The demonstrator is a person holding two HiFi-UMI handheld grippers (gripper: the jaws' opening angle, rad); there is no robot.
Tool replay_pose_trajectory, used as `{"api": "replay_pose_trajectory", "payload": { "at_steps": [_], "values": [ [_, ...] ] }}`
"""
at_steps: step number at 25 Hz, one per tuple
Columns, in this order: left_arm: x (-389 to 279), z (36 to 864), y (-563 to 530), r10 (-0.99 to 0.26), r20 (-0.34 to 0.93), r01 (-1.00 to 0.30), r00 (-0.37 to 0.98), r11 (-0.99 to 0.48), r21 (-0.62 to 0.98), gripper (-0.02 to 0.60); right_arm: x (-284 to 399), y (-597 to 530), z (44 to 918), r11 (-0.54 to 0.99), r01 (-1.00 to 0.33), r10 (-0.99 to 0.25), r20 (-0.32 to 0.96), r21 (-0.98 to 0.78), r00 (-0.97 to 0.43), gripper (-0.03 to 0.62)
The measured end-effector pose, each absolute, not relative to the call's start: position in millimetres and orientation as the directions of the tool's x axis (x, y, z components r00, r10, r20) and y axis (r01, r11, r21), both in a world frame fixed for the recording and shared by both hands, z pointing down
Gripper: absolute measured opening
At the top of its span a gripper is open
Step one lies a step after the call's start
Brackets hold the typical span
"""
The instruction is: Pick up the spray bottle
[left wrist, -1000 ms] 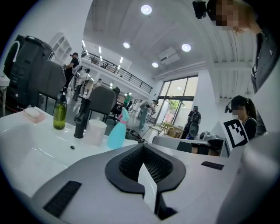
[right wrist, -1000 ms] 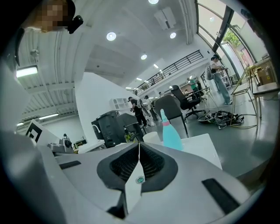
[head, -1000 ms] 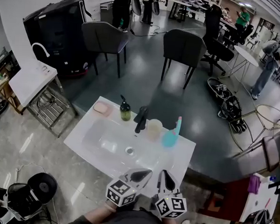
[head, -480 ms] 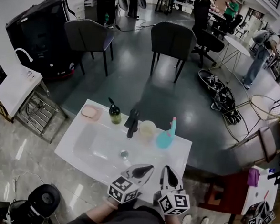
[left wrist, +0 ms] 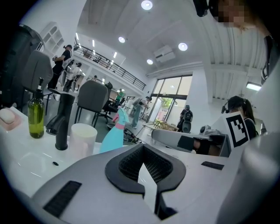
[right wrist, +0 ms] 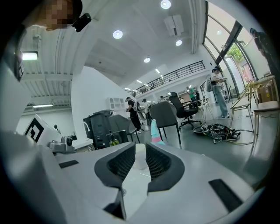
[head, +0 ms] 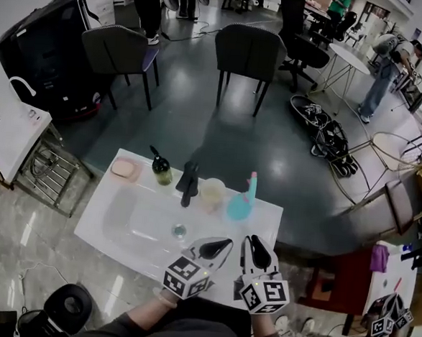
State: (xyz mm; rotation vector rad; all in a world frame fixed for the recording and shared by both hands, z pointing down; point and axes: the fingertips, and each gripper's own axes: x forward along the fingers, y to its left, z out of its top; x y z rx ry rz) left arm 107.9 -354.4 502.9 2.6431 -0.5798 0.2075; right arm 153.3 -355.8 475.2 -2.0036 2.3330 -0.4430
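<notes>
White and glossy, the moulded basin top (head: pixel 99 225) has a shallow rounded bowl with a small metal drain (head: pixel 179 231) at its centre. Along its far edge stand a pink soap dish (head: pixel 124 169), a dark green pump bottle (head: pixel 161 169), a matt black tap (head: pixel 189 182) and a pale, translucent cup (head: pixel 212 193). The spray bottle (head: pixel 240 202) stands upright just right of the cup, towards the far right corner. It has a teal cone-shaped body and a pink collar under its trigger head.

Both grippers are smooth white shells with dark ribbed pads, and each carries a cube with square markers. The left gripper (head: pixel 220 245) has its jaws drawn together and holds nothing. The right gripper (head: pixel 252 248) shows only a hair's gap (the cup shows far off through it). Its jaws are just beginning to part, with nothing between them. Both hover side by side over the near edge of the basin top, well apart from the spray bottle.

Compared with a second ago, the two grippers reach a little further in over the near rim. The basin top sits lower and more to the left in the head view, with more of the dark floor and chairs showing beyond it. The bottle, cup, tap and soap dish keep their places on the top.
</notes>
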Motion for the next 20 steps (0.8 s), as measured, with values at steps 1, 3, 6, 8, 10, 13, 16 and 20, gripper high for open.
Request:
{"api": "replay_pose_trajectory", "payload": {
  "at_steps": [1, 3, 6, 8, 10, 13, 16, 20],
  "values": [
    [109, 504, -354, -0.364, 0.234, -0.429, 0.902, -0.824, 0.371, 0.005, 155, -358, 474, 0.132, -0.963, -0.973, 0.153, -0.234, -0.171, 0.052],
    [112, 505, -356, -0.367, 0.238, -0.432, 0.899, -0.825, 0.363, 0.005, 159, -363, 471, 0.141, -0.968, -0.974, 0.144, -0.209, -0.173, 0.146],
    [115, 506, -364, -0.393, 0.244, -0.459, 0.886, -0.817, 0.348, 0.005, 167, -372, 473, 0.141, -0.978, -0.977, 0.138, -0.152, -0.162, 0.243],
    [117, 509, -371, -0.416, 0.250, -0.482, 0.874, -0.807, 0.342, 0.005, 175, -380, 480, 0.139, -0.978, -0.975, 0.152, -0.158, -0.163, 0.290],
    [118, 514, -378, -0.439, 0.261, -0.507, 0.860, -0.795, 0.334, 0.005, 182, -391, 489, 0.145, -0.972, -0.969, 0.172, -0.186, -0.177, 0.316],
    [117, 523, -388, -0.478, 0.288, -0.555, 0.830, -0.759, 0.341, 0.005, 183, -408, 503, 0.178, -0.970, -0.950, 0.229, -0.166, -0.213, 0.330],
    [117, 532, -391, -0.485, 0.301, -0.569, 0.821, -0.739, 0.361, 0.005, 176, -422, 512, 0.213, -0.964, -0.934, 0.256, -0.159, -0.248, 0.330],
    [114, 547, -405, -0.507, 0.325, -0.601, 0.798, -0.704, 0.377, 0.005, 168, -441, 529, 0.240, -0.961, -0.916, 0.297, -0.135, -0.270, 0.330]
  ]
}}
